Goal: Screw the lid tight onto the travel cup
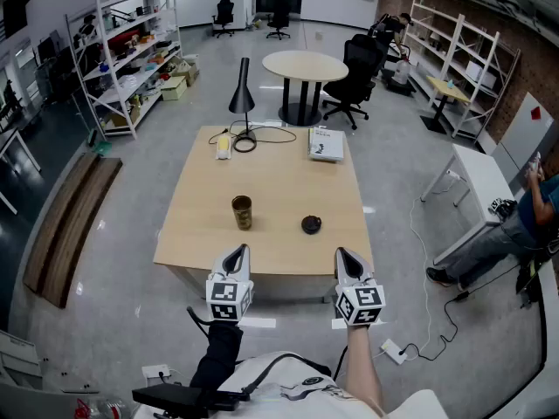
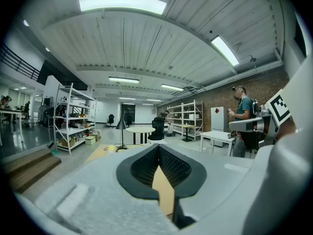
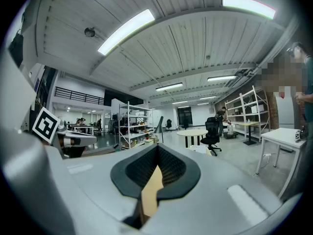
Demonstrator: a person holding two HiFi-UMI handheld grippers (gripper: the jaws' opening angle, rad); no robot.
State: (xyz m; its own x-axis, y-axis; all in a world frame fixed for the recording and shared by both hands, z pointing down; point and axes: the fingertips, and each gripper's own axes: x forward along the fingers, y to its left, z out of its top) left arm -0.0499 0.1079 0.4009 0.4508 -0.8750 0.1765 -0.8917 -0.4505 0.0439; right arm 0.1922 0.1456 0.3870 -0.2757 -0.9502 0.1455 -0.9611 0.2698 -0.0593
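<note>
On the table (image 1: 271, 177), lamp (image 1: 242, 90) and book (image 1: 326, 143) sit beyond cup (image 1: 242, 212) and lid (image 1: 312, 224).

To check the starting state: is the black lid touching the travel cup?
Apart. The head view shows the lid lying on the table to the right of the travel cup, with bare wood between them.

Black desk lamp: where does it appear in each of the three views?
Head view: the black desk lamp stands at the wooden table's far edge, above centre.
Left gripper view: small, left of centre.
Right gripper view: small, at centre.
Shared landmark: the round table, behind the lamp and to its right in all views.
</note>
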